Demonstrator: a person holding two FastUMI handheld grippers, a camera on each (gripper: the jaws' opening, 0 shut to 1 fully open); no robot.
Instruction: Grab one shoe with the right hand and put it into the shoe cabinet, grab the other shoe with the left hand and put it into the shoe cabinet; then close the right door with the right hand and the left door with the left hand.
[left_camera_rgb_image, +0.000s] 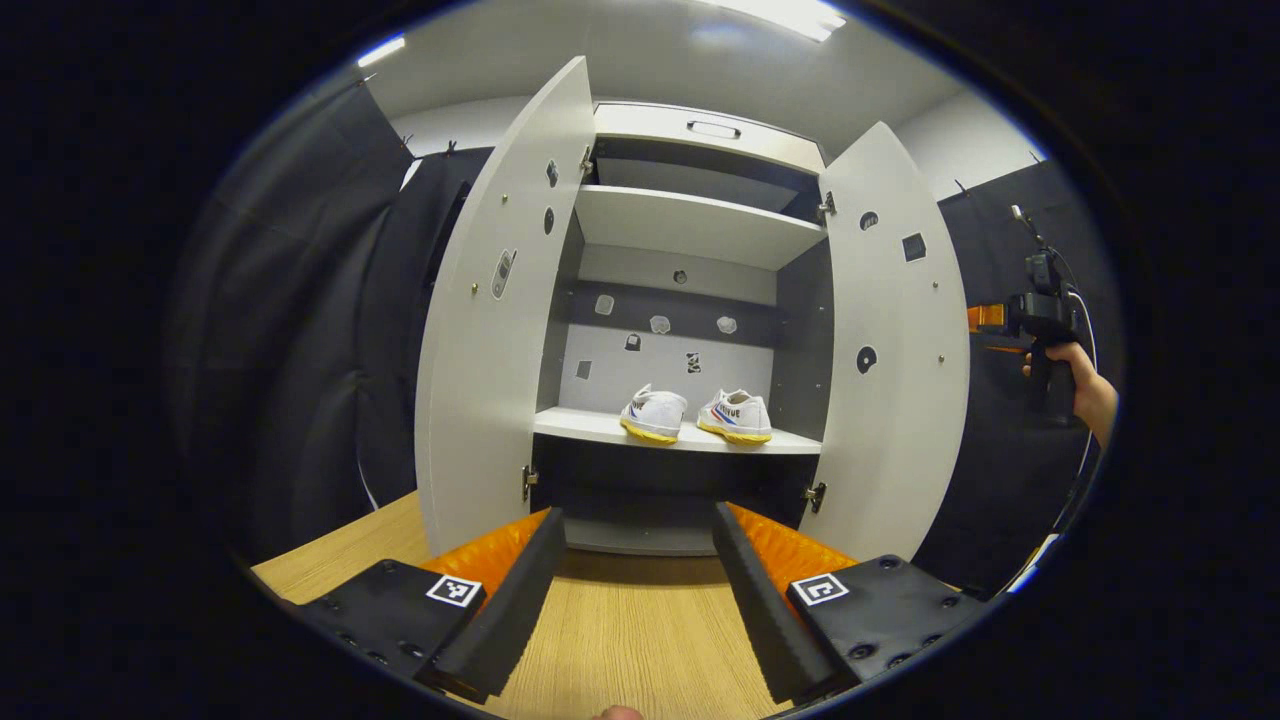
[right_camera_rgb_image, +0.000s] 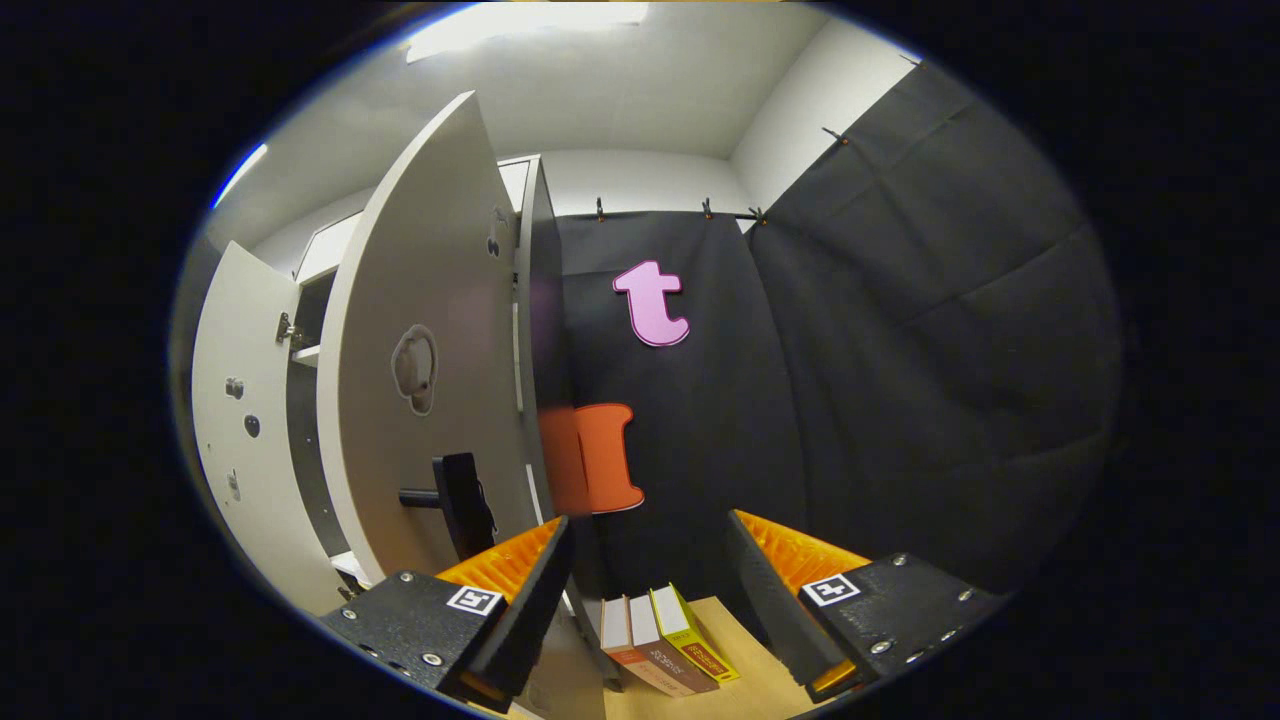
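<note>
Two white shoes with yellow soles, one (left_camera_rgb_image: 654, 413) left and one (left_camera_rgb_image: 736, 415) right, stand side by side on the middle shelf (left_camera_rgb_image: 590, 428) of the grey shoe cabinet. Both doors stand wide open: the left door (left_camera_rgb_image: 500, 310) and the right door (left_camera_rgb_image: 895, 350). My left gripper (left_camera_rgb_image: 640, 580) is open and empty, low over the wooden table, facing the cabinet. The right gripper (left_camera_rgb_image: 1040, 325) is held by a hand at the far right, outside the right door. In the right gripper view, my right gripper (right_camera_rgb_image: 648, 590) is open and empty just beside the right door's outer face (right_camera_rgb_image: 420, 380).
The wooden table (left_camera_rgb_image: 620, 640) lies under the left gripper. Several upright books (right_camera_rgb_image: 660, 635) stand on the table right of the cabinet. A black handle (right_camera_rgb_image: 460, 505) sticks out from the right door. Black cloth walls hang on both sides.
</note>
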